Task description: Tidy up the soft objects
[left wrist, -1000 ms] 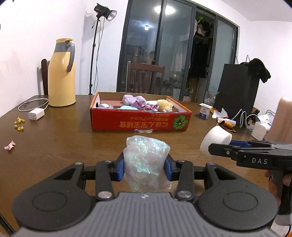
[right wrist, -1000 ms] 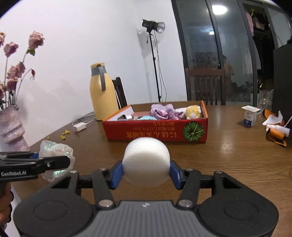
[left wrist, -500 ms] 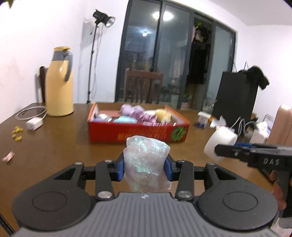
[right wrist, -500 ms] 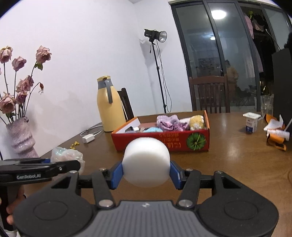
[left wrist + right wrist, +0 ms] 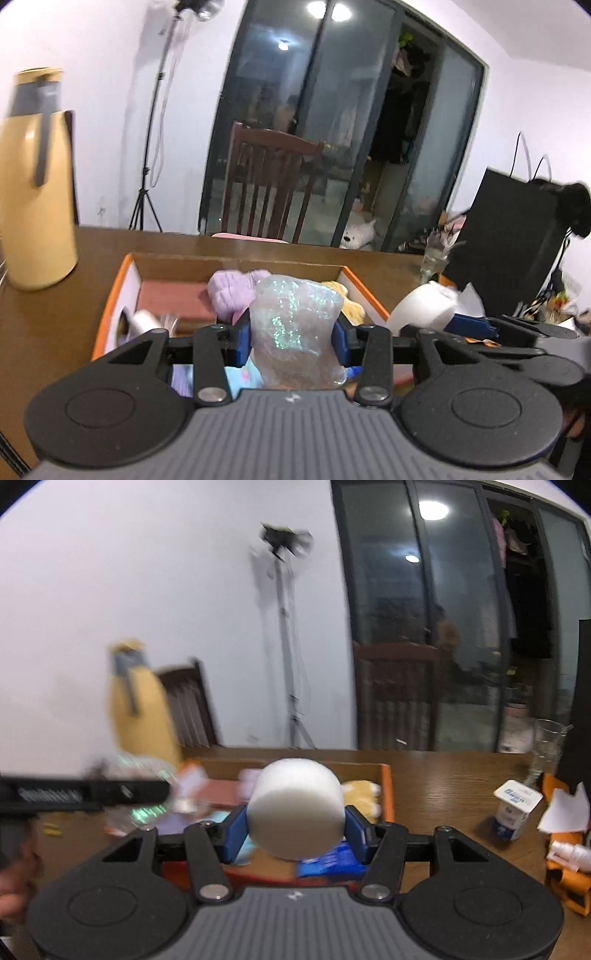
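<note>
Brown worktop (image 5: 55, 295): cardboard box (image 5: 118, 291) lies directly below/ahead of both tools. Glitter pouch (image 5: 295, 328) clamped in left tool (image 5: 293, 341), foam ball (image 5: 295, 808) in right tool (image 5: 295, 830); both held over box interior.

The left gripper's body hides the near wall of the cardboard box (image 5: 114, 295), the yellow flask (image 5: 35, 177) is cut off at the left edge, and the right view blurs the lamp stand (image 5: 284, 635) (streaked throughout).
</note>
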The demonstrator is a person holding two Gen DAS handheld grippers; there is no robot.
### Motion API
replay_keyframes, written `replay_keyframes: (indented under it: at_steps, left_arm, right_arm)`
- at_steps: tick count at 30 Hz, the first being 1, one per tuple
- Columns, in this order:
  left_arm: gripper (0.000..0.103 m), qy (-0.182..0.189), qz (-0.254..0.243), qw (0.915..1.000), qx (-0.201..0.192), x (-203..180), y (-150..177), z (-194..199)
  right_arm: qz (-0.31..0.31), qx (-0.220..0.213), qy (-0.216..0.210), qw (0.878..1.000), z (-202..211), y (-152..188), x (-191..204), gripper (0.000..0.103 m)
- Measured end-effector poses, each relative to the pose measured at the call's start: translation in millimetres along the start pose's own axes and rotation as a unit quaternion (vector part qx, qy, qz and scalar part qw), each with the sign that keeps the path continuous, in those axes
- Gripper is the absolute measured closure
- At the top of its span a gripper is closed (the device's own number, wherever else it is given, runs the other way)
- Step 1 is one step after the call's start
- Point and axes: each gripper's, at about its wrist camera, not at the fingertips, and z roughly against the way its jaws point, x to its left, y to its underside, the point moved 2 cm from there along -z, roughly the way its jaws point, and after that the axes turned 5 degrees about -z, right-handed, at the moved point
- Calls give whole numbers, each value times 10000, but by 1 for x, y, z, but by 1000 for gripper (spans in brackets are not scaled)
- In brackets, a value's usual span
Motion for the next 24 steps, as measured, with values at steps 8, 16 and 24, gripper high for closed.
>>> replay_keyframes:
  at_steps: [8, 16, 24]
  left_arm:
    - [61, 0, -140, 9984, 550, 12, 6, -85]
    - [34, 124, -53, 9958, 909, 11, 27, -111]
    - [22, -38, -196, 9989, 430, 10, 6, -46]
  right_arm:
    - [180, 460, 363, 9981, -64, 20, 7, 46]
    - [338, 587, 162, 9976, -73, 41, 17, 29]
    - [178, 154, 141, 9996, -19, 17, 6, 19]
